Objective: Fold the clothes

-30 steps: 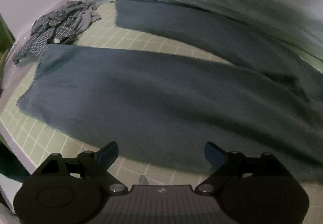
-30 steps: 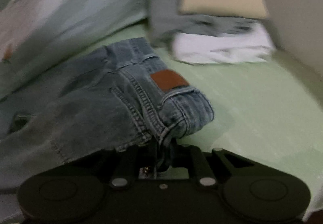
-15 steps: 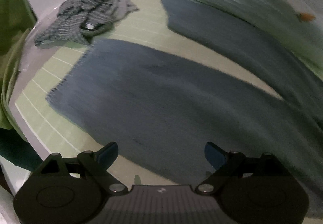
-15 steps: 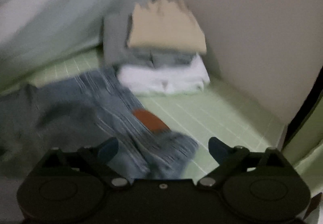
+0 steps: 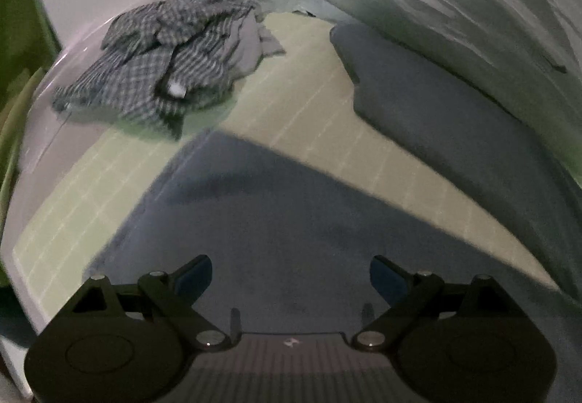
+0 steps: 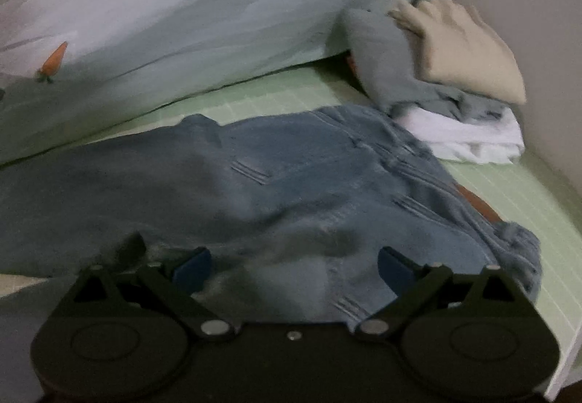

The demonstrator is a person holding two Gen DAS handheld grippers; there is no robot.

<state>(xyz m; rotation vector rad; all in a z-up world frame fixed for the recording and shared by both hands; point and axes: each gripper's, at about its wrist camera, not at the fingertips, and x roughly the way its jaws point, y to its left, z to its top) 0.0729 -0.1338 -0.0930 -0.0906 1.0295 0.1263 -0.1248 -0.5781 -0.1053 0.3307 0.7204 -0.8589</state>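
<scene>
A pair of blue jeans lies flat on the green checked sheet. In the left wrist view its two legs spread apart, the near leg (image 5: 291, 221) under my left gripper (image 5: 290, 275) and the far leg (image 5: 454, 119) to the right. My left gripper is open with nothing between its fingers. In the right wrist view the waist end of the jeans (image 6: 309, 184) shows a brown leather patch (image 6: 476, 203) at its right. My right gripper (image 6: 294, 264) hangs open just above the seat of the jeans.
A crumpled checked shirt (image 5: 163, 64) lies at the far left near the bed's edge. A stack of folded clothes (image 6: 454, 94), beige on grey on white, sits against the wall. A pale quilt (image 6: 182, 21) with a carrot print lines the far side.
My right gripper has let go of the jeans' waistband, opened, and swung back over the seat. My left gripper has moved along the near leg toward its hem, still open.
</scene>
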